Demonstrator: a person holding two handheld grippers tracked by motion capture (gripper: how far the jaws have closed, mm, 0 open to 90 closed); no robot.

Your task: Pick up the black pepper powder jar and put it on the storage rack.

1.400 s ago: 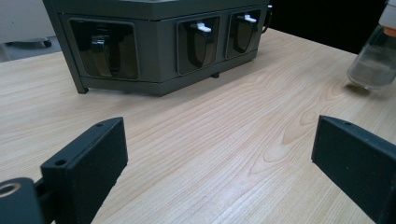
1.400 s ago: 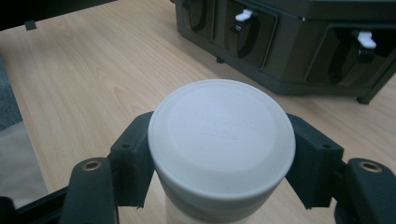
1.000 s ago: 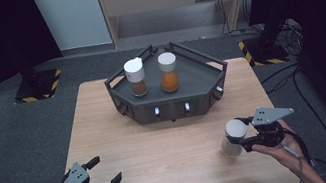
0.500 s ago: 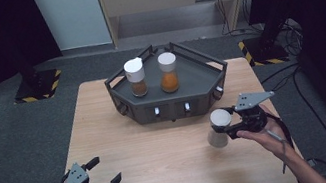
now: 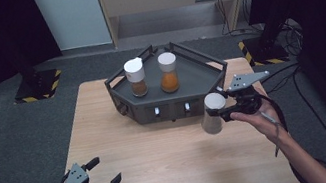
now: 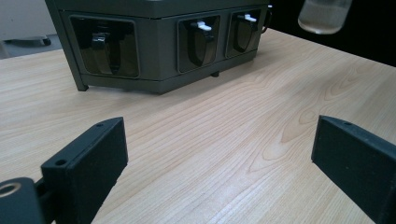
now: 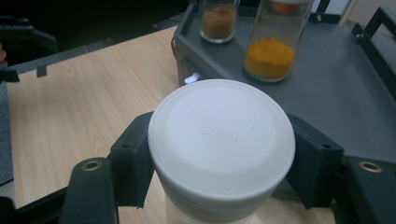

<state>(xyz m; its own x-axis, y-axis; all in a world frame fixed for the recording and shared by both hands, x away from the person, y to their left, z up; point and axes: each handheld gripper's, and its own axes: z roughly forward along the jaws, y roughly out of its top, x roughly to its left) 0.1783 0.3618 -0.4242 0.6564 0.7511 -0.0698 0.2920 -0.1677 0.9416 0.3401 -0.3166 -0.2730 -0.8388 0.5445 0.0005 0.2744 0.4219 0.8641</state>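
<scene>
The right gripper (image 5: 222, 109) pinches a clear jar (image 5: 213, 113) with a white round lid (image 7: 221, 138), held above the table (image 5: 173, 160) just near the dark tray (image 5: 198, 72). The left gripper (image 5: 102, 176) rests spread at the near left, holding nothing.

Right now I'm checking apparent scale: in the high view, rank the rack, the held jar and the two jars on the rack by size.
1. Rack, clearly largest.
2. Held jar in the right gripper; nearer the camera, so unsure.
3. Brown-filled jar and orange-filled jar look alike.
</scene>
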